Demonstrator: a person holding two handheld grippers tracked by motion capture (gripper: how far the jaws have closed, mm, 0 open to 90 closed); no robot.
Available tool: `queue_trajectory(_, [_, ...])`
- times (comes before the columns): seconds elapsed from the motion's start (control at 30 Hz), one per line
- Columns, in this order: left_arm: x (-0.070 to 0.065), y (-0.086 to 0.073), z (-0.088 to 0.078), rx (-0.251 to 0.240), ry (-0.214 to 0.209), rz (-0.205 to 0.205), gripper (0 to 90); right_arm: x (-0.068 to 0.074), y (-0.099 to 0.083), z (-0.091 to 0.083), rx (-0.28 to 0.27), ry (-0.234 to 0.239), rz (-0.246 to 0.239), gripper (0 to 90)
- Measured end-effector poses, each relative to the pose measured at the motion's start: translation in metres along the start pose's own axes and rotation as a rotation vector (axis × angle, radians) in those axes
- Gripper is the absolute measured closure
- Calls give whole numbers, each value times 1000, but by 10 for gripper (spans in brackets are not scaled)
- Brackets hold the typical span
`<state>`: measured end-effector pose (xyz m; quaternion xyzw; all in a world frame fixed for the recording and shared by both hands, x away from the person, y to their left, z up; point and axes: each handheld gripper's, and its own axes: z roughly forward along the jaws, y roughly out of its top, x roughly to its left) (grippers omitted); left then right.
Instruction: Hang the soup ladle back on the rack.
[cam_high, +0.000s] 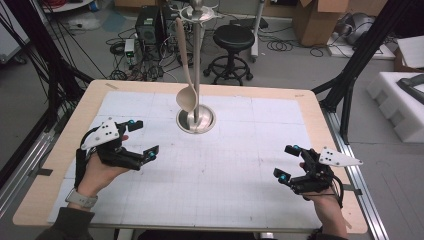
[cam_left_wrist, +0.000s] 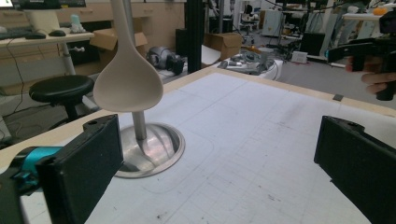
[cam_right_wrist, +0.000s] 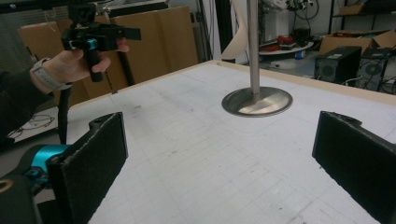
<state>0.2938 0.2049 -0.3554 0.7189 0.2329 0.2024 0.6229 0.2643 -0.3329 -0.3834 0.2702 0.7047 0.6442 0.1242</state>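
A beige spoon (cam_high: 186, 95) hangs bowl-down from the top of a metal stand (cam_high: 196, 121) at the back middle of the table. In the left gripper view the spoon's bowl (cam_left_wrist: 128, 86) hangs just above the stand's round base (cam_left_wrist: 154, 149). My left gripper (cam_high: 142, 137) is open and holds nothing; it hovers left of and a little nearer than the stand. My right gripper (cam_high: 287, 162) is open and holds nothing, near the table's front right. In the right gripper view the stand's base (cam_right_wrist: 257, 101) lies ahead, and the left gripper (cam_right_wrist: 100, 37) is far off at the upper left.
A white gridded mat (cam_high: 235, 165) covers the wooden table (cam_high: 320, 130). Behind the table are a black stool (cam_high: 232, 42), computer towers and cables on the floor. White foam blocks (cam_high: 400, 100) lie to the right, and black frame legs stand at both sides.
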Motion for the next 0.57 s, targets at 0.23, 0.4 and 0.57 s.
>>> queue_trajectory(0.23, [-5,-14,-10,-44,10,-24,17,-1,0,-2,-22,-27,-3,22])
queue_trajectory(0.4, [-5,-17,-17,-29,31,-35,18,-2,1,-4,-44,-48,-13,22])
queue_trajectory(0.57, [-2,-18,-26,-61,53,-49,17,0,2,-4,-50,-48,-15,22])
